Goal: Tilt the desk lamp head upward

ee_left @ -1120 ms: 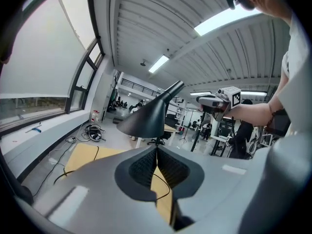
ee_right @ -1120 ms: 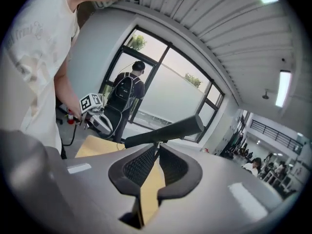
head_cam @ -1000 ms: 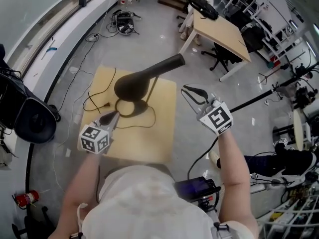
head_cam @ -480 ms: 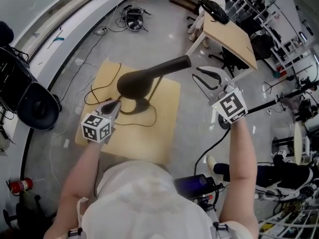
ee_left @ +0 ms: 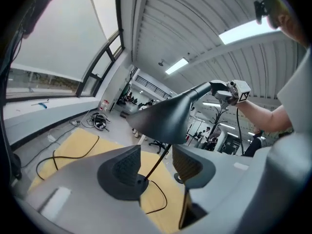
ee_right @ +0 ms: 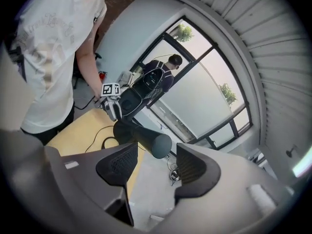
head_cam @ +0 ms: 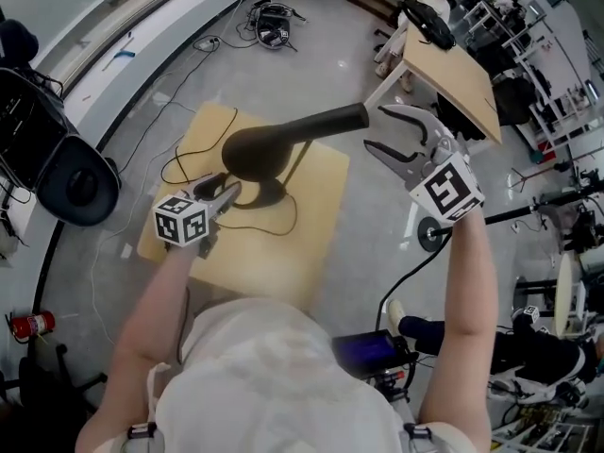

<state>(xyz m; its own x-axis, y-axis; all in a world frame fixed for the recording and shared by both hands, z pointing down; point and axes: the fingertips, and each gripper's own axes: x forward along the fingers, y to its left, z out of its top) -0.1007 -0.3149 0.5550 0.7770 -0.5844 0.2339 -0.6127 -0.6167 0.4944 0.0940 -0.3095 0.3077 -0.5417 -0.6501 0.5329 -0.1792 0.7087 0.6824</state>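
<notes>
Opening of both pairs of jaws is what has just changed. The jaws of the left gripper (head_cam: 225,190) now stand apart, and the thin black stem (ee_left: 157,164) of the matt black metal desk lamp (head_cam: 283,140) is seen between them, not pressed by either pad. The right gripper (head_cam: 375,127) has been brought up from lower beside the desk to the tubular rear end (head_cam: 344,119) of the cone-shaped lamp head (head_cam: 253,156). That end is framed by its released jaws but is not touched. The lamp is stood on the small pale wooden desk (head_cam: 302,253). A grasp on the tube is judged to be in preparation, and the upward tilt is not yet begun. No container is seen on the desk; only the lamp's black cord (head_cam: 184,168) is laid there.
</notes>
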